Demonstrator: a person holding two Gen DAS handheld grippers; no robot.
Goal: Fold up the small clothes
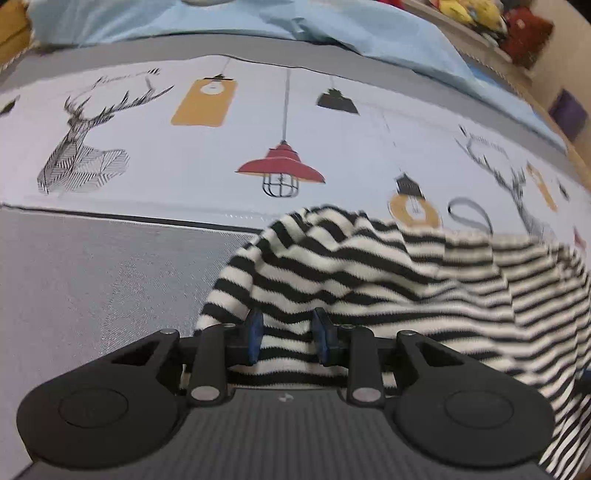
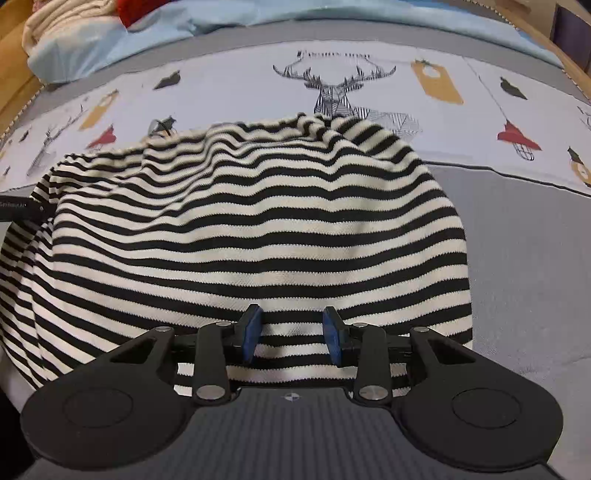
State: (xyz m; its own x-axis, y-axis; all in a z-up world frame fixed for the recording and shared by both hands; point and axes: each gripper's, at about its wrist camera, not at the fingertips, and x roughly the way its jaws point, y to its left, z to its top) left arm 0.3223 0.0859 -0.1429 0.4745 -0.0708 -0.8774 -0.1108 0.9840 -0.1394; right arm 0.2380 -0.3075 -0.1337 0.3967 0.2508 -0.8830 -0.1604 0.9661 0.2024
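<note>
A black-and-white striped garment [image 2: 251,229] lies bunched on a bed; it also shows in the left wrist view [image 1: 388,280], filling the lower right. My left gripper [image 1: 286,338] is open over the garment's left edge, with striped cloth showing between its blue pads [image 1: 254,339]. My right gripper [image 2: 291,338] is open over the garment's near right part, with cloth between its blue pads [image 2: 251,334]. Neither gripper pinches the cloth. The far hem is rumpled and raised.
The bed cover [image 1: 110,295] is grey with a white band printed with deer and lamps [image 1: 280,170]. A light blue blanket [image 1: 258,22] lies at the back. Cream and red fabric [image 2: 74,18] sits at the back left. A wooden bed frame [image 2: 569,66] borders the right.
</note>
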